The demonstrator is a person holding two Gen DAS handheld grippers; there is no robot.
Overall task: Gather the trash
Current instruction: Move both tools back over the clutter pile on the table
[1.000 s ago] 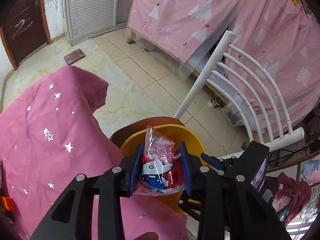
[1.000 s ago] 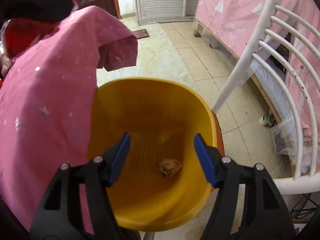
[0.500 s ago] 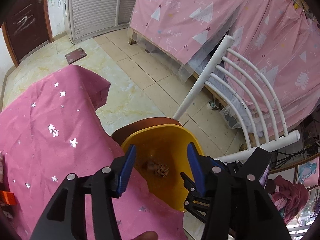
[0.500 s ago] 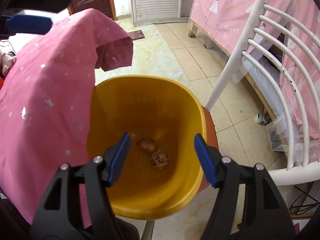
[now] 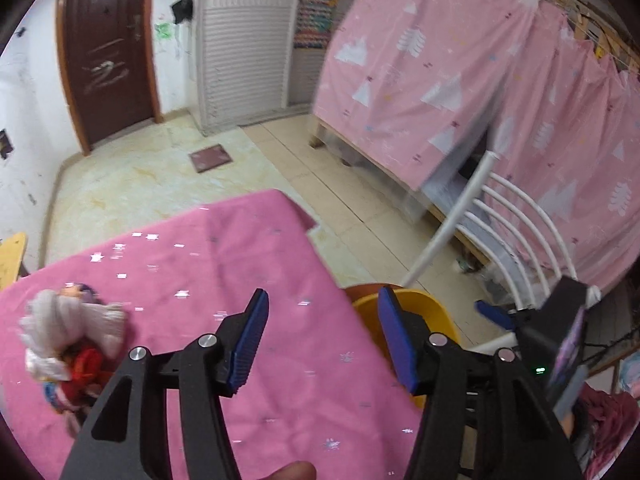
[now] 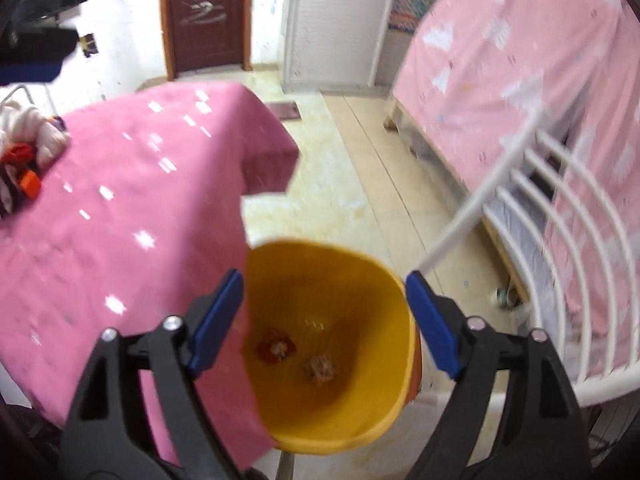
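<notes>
**Yellow bin under spread right fingers**

Yellow bin (image 6: 332, 360) sits beside the pink-clothed table (image 6: 132, 220), directly below the right gripper (image 6: 324, 320), whose blue fingers (image 6: 218, 322) stand wide apart with nothing between them. Two scraps of trash lie on the bin's floor: a red wrapper (image 6: 276, 349) and a brown crumpled piece (image 6: 319, 368). The left gripper (image 5: 322, 340) is likewise spread and empty above the table edge, bin rim (image 5: 424, 304) just right of it. A heap of toys (image 5: 72, 344) lies left.
</notes>
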